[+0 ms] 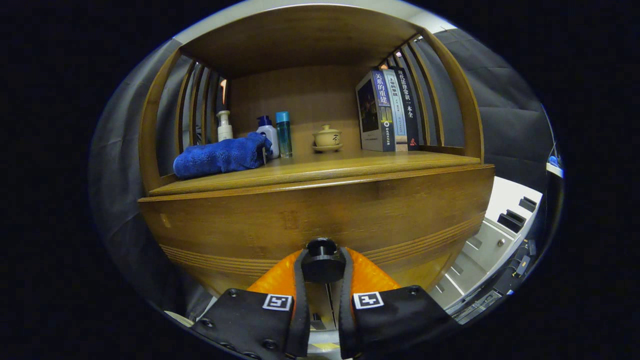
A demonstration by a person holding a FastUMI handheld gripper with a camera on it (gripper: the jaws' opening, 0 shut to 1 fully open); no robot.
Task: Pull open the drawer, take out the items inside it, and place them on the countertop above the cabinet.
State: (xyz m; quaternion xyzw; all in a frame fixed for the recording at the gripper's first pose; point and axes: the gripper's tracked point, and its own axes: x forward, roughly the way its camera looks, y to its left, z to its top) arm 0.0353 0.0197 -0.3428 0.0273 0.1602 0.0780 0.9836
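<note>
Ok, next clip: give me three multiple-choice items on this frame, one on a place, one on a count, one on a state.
1. Where does the blue towel lie?
A. on the countertop
B. on the floor
C. on the books

2. How many books stand upright?
A. one
B. three
C. six

3. What is the gripper doing?
A. hanging open
B. shut on the drawer knob
C. holding the lidded cup

Answers:
1 A, it rests beside the bottles.
2 B, three spines show.
3 B, both fingers press the knob's sides.
</note>
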